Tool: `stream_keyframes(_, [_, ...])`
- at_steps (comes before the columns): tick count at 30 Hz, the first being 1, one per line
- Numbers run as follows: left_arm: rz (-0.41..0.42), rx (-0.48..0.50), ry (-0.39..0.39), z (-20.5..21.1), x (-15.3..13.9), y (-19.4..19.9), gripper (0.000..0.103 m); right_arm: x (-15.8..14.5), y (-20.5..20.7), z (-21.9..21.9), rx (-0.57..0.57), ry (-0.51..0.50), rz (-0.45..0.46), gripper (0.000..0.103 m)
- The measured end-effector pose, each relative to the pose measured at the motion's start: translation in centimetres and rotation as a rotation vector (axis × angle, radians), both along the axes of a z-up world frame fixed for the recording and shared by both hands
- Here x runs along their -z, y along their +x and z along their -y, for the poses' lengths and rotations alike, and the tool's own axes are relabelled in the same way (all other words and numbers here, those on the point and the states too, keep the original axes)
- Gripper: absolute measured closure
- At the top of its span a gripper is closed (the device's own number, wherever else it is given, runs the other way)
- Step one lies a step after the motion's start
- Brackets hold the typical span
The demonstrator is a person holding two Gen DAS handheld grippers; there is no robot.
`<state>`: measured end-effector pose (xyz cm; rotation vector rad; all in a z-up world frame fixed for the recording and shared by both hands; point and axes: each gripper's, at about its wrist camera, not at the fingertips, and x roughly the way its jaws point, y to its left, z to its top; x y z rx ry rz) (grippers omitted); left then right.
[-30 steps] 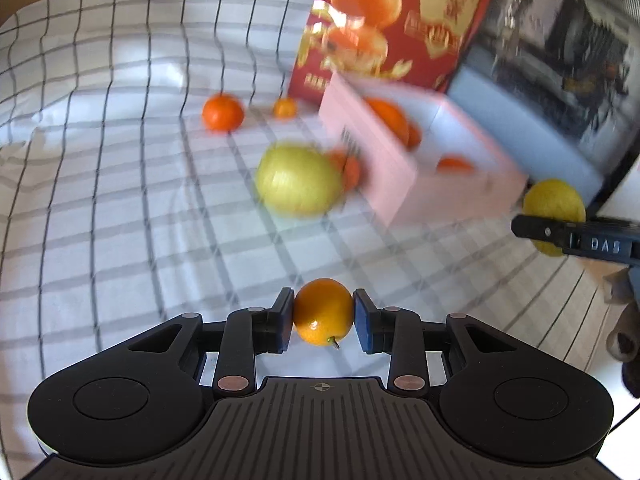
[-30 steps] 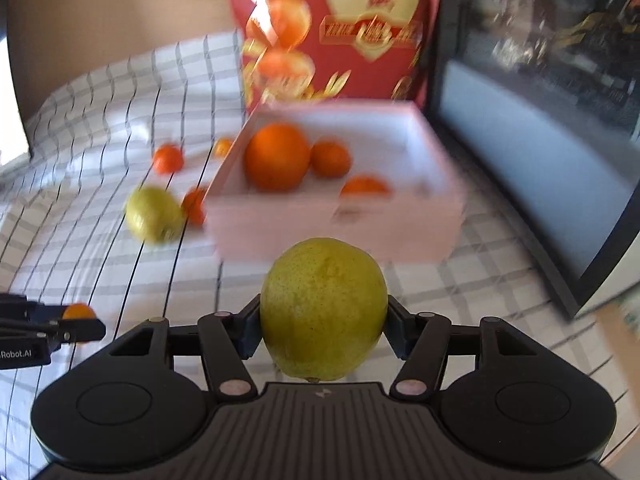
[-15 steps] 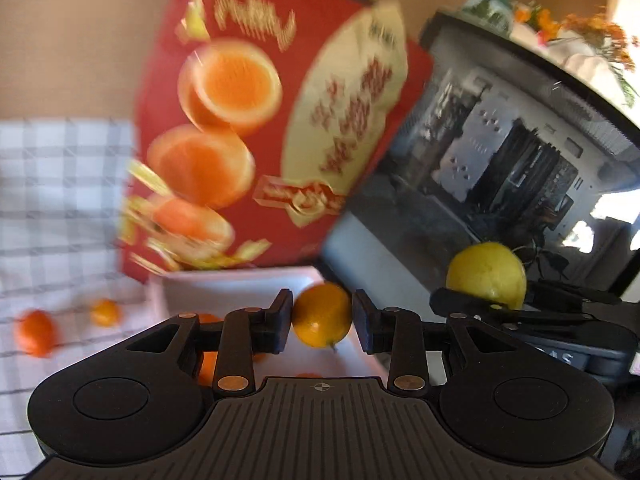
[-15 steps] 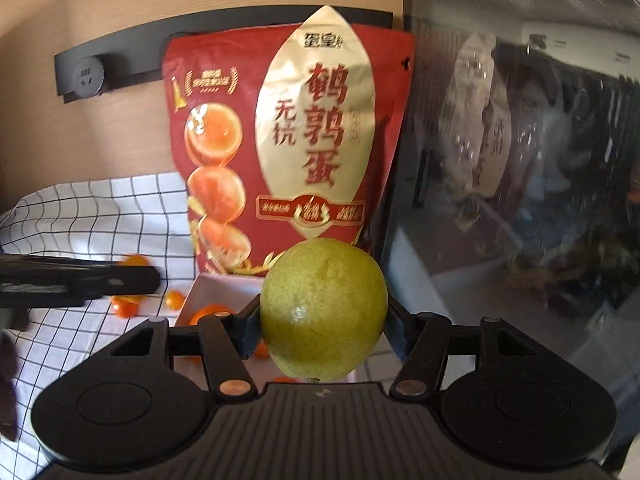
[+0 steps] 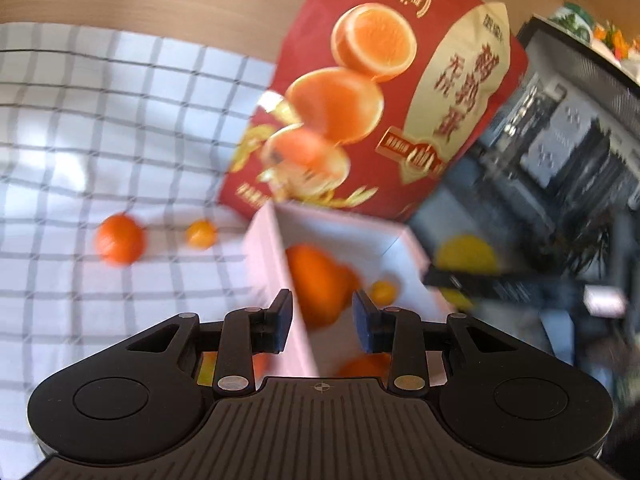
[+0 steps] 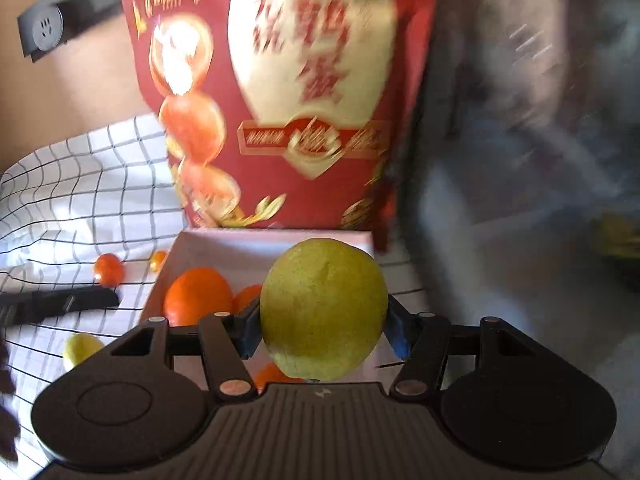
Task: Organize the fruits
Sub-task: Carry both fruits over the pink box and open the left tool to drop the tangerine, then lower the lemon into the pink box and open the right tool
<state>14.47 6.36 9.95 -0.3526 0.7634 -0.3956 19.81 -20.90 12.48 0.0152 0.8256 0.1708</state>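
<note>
My left gripper [image 5: 322, 322] is open and empty, above the near left wall of the pink box [image 5: 266, 264]. A large orange [image 5: 316, 280] and a small orange fruit [image 5: 383, 292] lie in the box. My right gripper [image 6: 322, 332] is shut on a yellow-green lemon [image 6: 324, 308], held over the box [image 6: 224, 240]; it also shows in the left wrist view [image 5: 466, 254]. In the right wrist view the large orange [image 6: 198, 294] lies in the box. The left gripper's finger [image 6: 60, 304] reaches in at the left.
A tangerine [image 5: 119, 239] and a small orange fruit [image 5: 201, 233] lie on the checked cloth [image 5: 80, 140] left of the box. Another lemon [image 6: 80, 348] lies on the cloth. A red snack bag [image 5: 380, 100] stands behind the box. A dark glass-fronted case [image 5: 560, 160] is at the right.
My left gripper has opened and let go of the small orange, which now lies in the box. My right gripper has tilted down over the box, still holding the lemon.
</note>
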Motion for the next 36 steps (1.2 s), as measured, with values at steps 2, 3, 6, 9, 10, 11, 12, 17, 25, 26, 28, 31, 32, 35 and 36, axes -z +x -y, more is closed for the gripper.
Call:
stream_keyframes(2, [-0.004, 0.001, 0.047, -0.7, 0.4, -2.0, 0.066, 1.5, 1.1, -1.3, -0.032, 0.012, -0.042, 0.043])
stream_keyframes(3, [-0.006, 0.005, 0.068, -1.2, 0.5, -3.1, 0.066, 2.3, 1.6, -2.0, -0.047, 0.007, -0.061, 0.043])
stream_keyframes(6, [-0.027, 0.004, 0.122, -2.6, 1.2, -5.8, 0.066, 4.4, 2.8, -3.8, -0.070, -0.023, -0.106, 0.043])
stream_keyframes(9, [-0.060, -0.033, 0.134, -4.4, 2.0, -7.7, 0.066, 5.9, 3.3, -5.1, -0.102, -0.075, -0.130, 0.043])
stream_keyframes(10, [-0.070, -0.050, 0.133, -4.9, 2.3, -8.0, 0.066, 6.4, 3.4, -5.5, -0.112, -0.100, -0.139, 0.043])
stream_keyframes(11, [-0.080, -0.070, 0.129, -5.6, 2.5, -8.4, 0.066, 6.6, 3.5, -6.0, -0.120, -0.119, -0.138, 0.043])
stream_keyframes(12, [-0.089, -0.086, 0.126, -6.2, 2.7, -8.7, 0.066, 6.8, 3.5, -6.5, -0.125, -0.146, -0.137, 0.043])
stream_keyframes(17, [-0.121, -0.130, 0.129, -8.1, 3.4, -9.4, 0.066, 7.2, 3.4, -7.7, -0.121, -0.211, -0.137, 0.041])
stream_keyframes(25, [-0.118, -0.153, 0.141, -9.4, 3.6, -9.8, 0.066, 5.5, 1.5, -7.7, -0.114, -0.177, -0.103, 0.041])
stream_keyframes(26, [-0.121, -0.151, 0.142, -9.4, 3.6, -9.7, 0.066, 5.2, 1.3, -7.8, -0.115, -0.174, -0.097, 0.041])
stream_keyframes(28, [-0.122, -0.148, 0.148, -9.4, 3.7, -9.5, 0.066, 4.8, 0.6, -7.9, -0.113, -0.165, -0.088, 0.043])
stream_keyframes(31, [-0.109, -0.159, 0.140, -9.8, 3.6, -8.7, 0.066, 4.1, -0.6, -8.3, -0.128, -0.161, -0.056, 0.046])
stream_keyframes(32, [-0.101, -0.164, 0.139, -10.1, 3.5, -8.2, 0.066, 3.9, -0.8, -8.3, -0.125, -0.165, -0.054, 0.046])
stream_keyframes(35, [-0.074, -0.189, 0.162, -11.0, 3.1, -6.3, 0.066, 3.9, -1.3, -8.7, -0.102, -0.161, -0.058, 0.046])
stream_keyframes(36, [-0.066, -0.196, 0.170, -11.3, 3.1, -5.6, 0.066, 3.9, -1.4, -8.6, -0.088, -0.153, -0.060, 0.047])
